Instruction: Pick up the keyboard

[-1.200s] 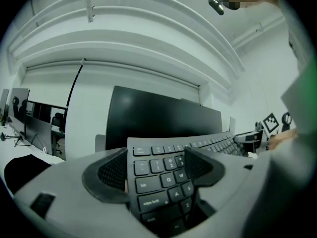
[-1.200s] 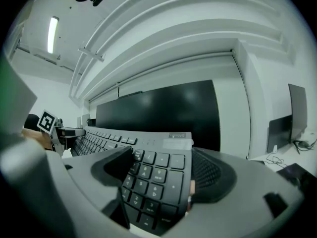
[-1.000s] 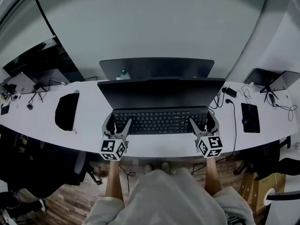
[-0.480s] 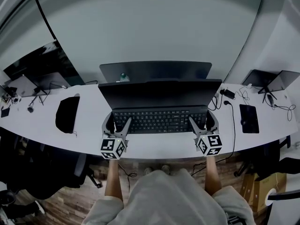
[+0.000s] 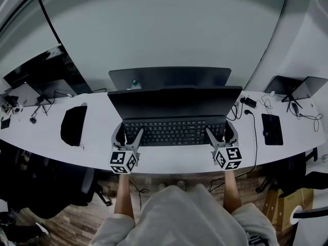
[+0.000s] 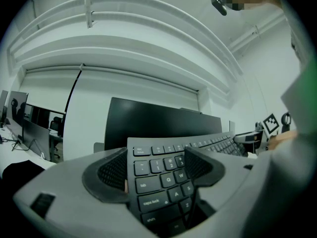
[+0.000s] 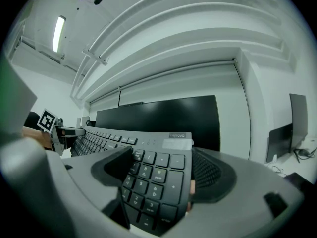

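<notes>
Nearest, the person's bare forearms [image 5: 123,196] reach forward; the left gripper [image 5: 131,130], grey plastic with a black-and-white marker cube, has its jaws spread wide and clamps nothing; its outer jaw sits right at the left end of the long black flat keyboard [image 5: 174,132], its inner jaw over the keys; the right gripper [image 5: 220,128] mirrors this at the number-pad end, jaws equally wide; the keyboard lies along the white desk [image 5: 179,160] between them, just before a wide black monitor [image 5: 174,102]; farther left lies a black oval pad [image 5: 73,123].
</notes>
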